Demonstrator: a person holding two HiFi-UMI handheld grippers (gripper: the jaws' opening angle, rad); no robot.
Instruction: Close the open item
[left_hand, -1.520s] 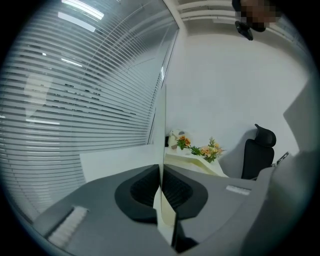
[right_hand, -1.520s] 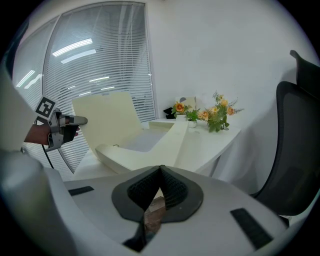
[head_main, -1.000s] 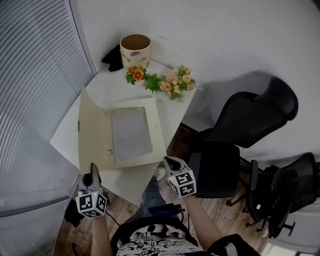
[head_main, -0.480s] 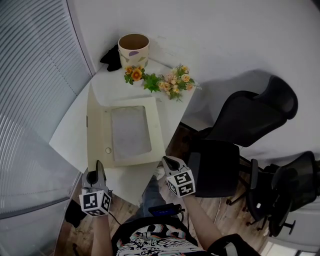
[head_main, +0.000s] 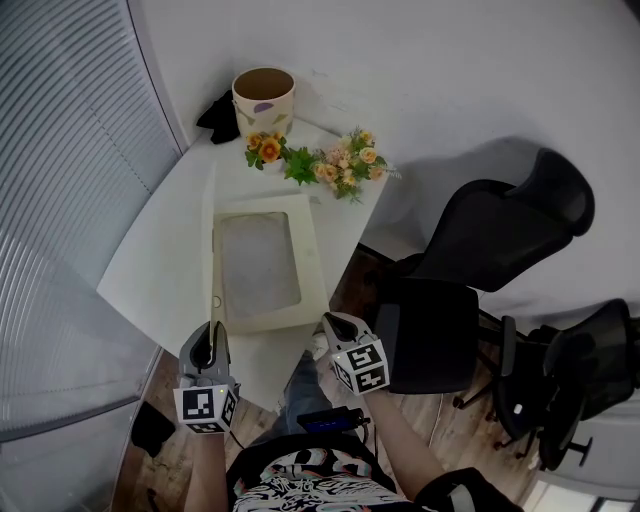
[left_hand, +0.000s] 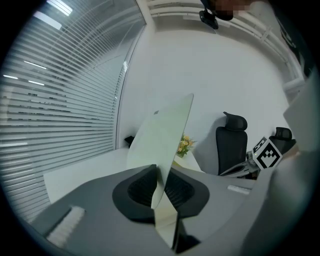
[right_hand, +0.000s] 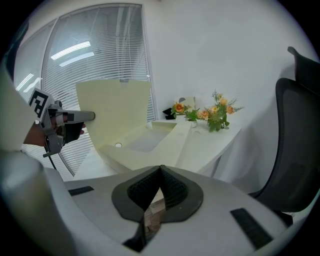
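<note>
The left gripper (left_hand: 158, 170) has the case's cream lid (left_hand: 162, 132) between its jaws. The thin panel rises out of the narrow slot between the two dark pads, which lie against its faces on either side. These jaws have just been opening a little, with the lid's edge between them. In the head view this gripper (head_main: 212, 328) sits at lower centre-left, its tips at the near end of the lid (head_main: 213, 235). The lid stands almost upright there and shows edge-on as a thin pale strip along the left side of the case (head_main: 312, 262).

The right gripper (right_hand: 160, 169) has its jaws together with nothing between them; only wooden floor shows below the tips. In the head view that gripper (head_main: 331, 320) hangs just beside the case's near right corner. Whether it touches the case I cannot tell.

The case lies on the white table (head_main: 150, 250) in the middle of the head view. Its grey inset (head_main: 258, 262) is uncovered, and a small round stud (right_hand: 118, 145) sits near the foot of the lid. Beyond the case, toward the top of the frame, are a spray of flowers (head_main: 325, 165) and a pot (head_main: 264, 98). Black office chairs (head_main: 500, 235) stand at the right, and window blinds (head_main: 70, 150) fill the left.
</note>
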